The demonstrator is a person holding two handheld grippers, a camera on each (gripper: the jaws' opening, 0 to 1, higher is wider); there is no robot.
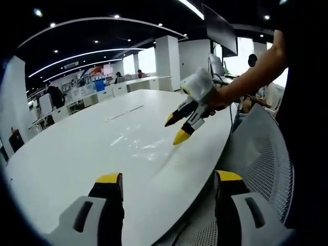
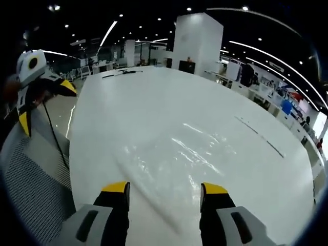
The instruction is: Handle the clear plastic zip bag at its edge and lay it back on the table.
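A clear plastic zip bag (image 1: 134, 142) lies flat on the white table (image 1: 61, 159), showing mainly as glossy creases. My right gripper (image 1: 175, 129), held in a hand, comes in from the right with its yellow-tipped jaws apart just over the bag's near edge. In the right gripper view the bag (image 2: 179, 154) spreads ahead of the right gripper (image 2: 164, 188), and its near part runs down between the open jaws. I cannot tell if they touch it. My left gripper (image 1: 169, 179) stands open over the table's rim, empty, and appears as the left gripper (image 2: 46, 105) off the table's side.
A grey mesh chair (image 1: 261, 148) stands against the table's edge; the same chair (image 2: 31, 169) sits beside the table. A thin long strip (image 1: 124, 113) lies farther along the table. A white pillar (image 2: 197, 41), desks and people are in the background.
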